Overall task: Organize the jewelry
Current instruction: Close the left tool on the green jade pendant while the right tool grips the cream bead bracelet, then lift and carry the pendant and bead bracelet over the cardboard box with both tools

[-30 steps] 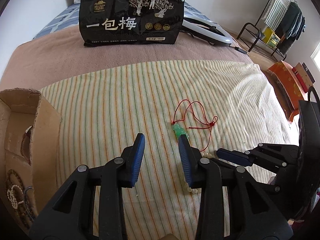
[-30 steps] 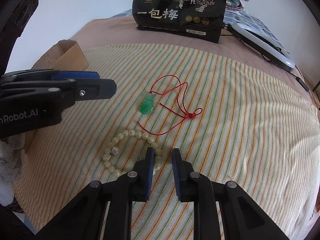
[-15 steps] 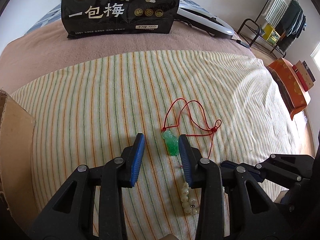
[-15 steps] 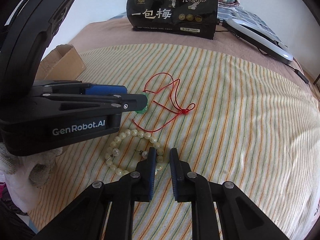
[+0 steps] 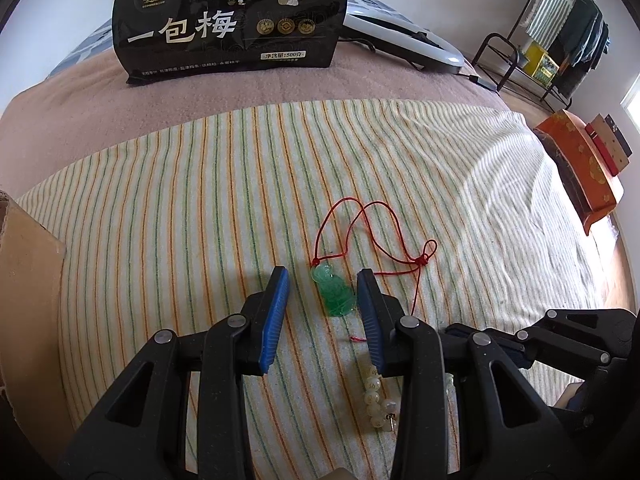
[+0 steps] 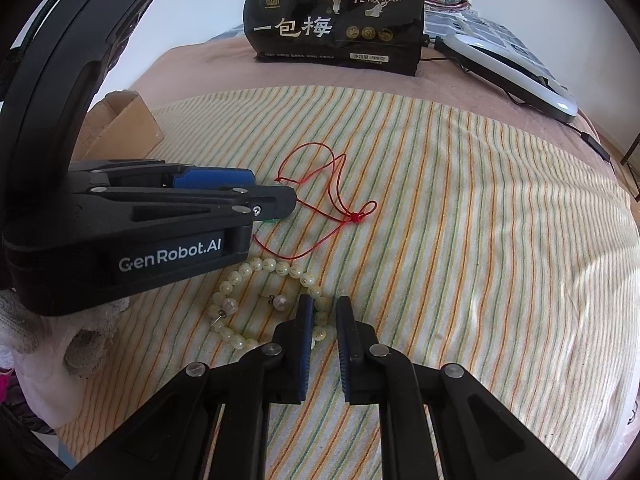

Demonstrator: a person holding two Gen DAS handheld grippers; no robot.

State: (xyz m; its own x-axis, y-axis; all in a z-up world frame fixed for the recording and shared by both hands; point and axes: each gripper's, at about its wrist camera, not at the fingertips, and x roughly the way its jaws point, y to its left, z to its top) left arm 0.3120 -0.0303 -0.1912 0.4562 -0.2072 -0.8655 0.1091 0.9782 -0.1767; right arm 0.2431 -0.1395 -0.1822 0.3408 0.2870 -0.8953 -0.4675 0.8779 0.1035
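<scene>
A green jade pendant (image 5: 334, 294) on a red cord (image 5: 374, 240) lies on the striped cloth (image 5: 200, 200). My left gripper (image 5: 324, 276) is open, its blue-padded jaws on either side of the pendant, not touching it. In the right wrist view the left gripper (image 6: 276, 196) hides most of the pendant; the red cord (image 6: 336, 196) shows beside it. A pale bead bracelet (image 6: 276, 268) with two pearl earrings (image 6: 280, 302) inside its loop lies just ahead of my right gripper (image 6: 324, 300), which is open by a narrow gap and empty.
A cardboard box (image 5: 24, 280) stands at the left edge, also in the right wrist view (image 6: 120, 120). A black snack bag (image 5: 232, 16) and a white device (image 5: 400, 40) lie at the back of the bed. An orange box (image 5: 576, 176) is off the right side.
My left gripper has moved forward and right, so the pendant now sits between its jaws. My right gripper has drawn closer to the bracelet with its jaws still narrowly apart.
</scene>
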